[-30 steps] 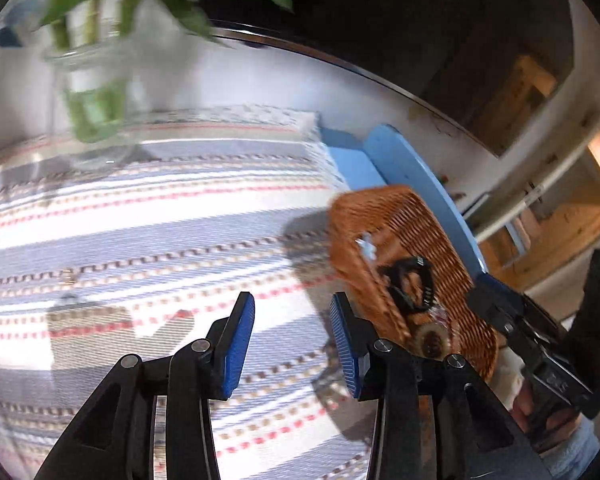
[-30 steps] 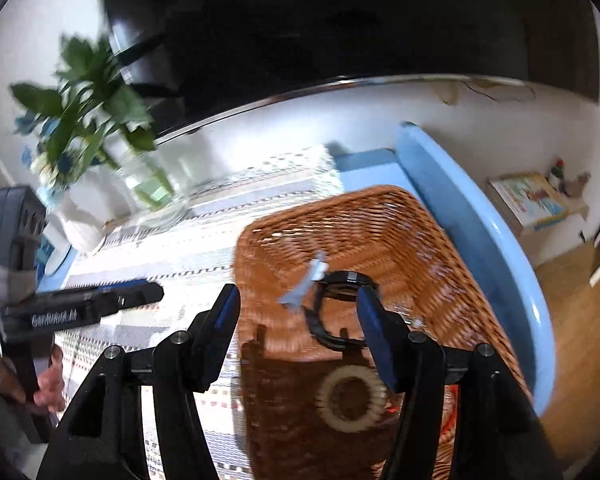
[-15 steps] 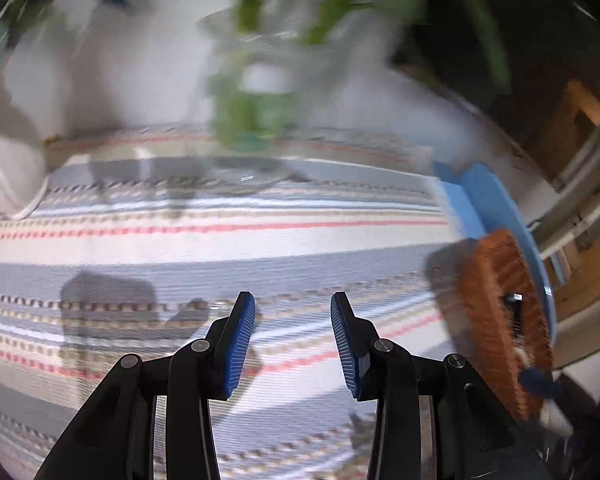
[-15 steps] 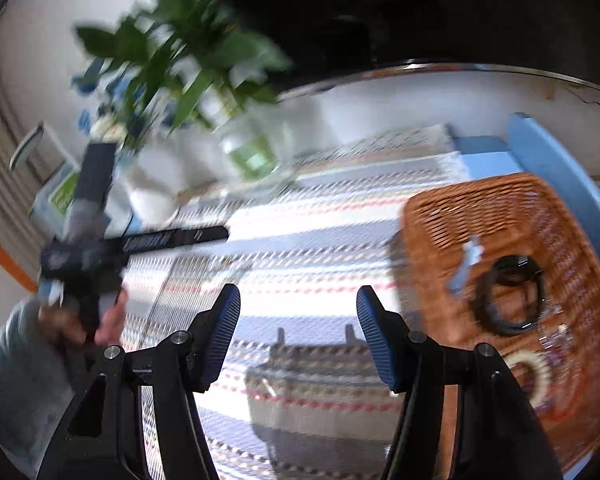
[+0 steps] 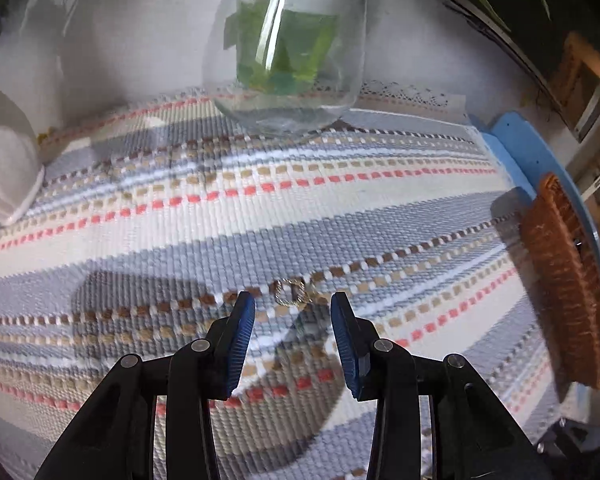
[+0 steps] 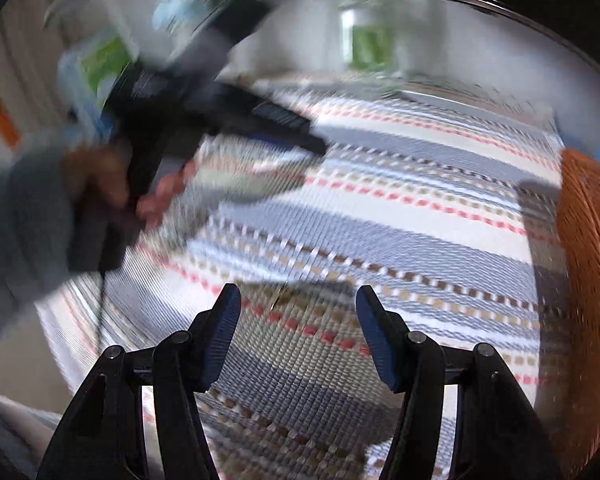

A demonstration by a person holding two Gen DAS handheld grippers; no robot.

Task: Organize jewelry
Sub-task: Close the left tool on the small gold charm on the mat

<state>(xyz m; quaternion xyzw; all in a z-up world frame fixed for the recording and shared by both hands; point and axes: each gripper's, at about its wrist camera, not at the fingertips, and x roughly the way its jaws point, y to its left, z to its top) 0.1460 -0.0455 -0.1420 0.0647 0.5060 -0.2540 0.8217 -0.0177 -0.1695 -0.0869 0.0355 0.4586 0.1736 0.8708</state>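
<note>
At top centre, a glass jar (image 5: 296, 52) holds green stems in water. The wicker basket (image 5: 560, 280) sits at right, contents hidden. Left gripper (image 5: 293, 310) and right gripper (image 6: 298, 300) are spread, a small ring (image 5: 290, 291) ahead of the left.

The left claw (image 5: 293, 332) fills the bottom centre of the left wrist view, its blue-padded fingers (image 5: 242, 344) spread apart with nothing between them. The right claw (image 6: 298, 334) sits at the bottom centre of the right wrist view, fingers (image 6: 374, 338) parted wider, also holding nothing. In the upper left of that blurred view, the person's left hand (image 6: 112, 188), grey-sleeved, grips the other tool's black handle, which points toward the frame's centre.
</note>
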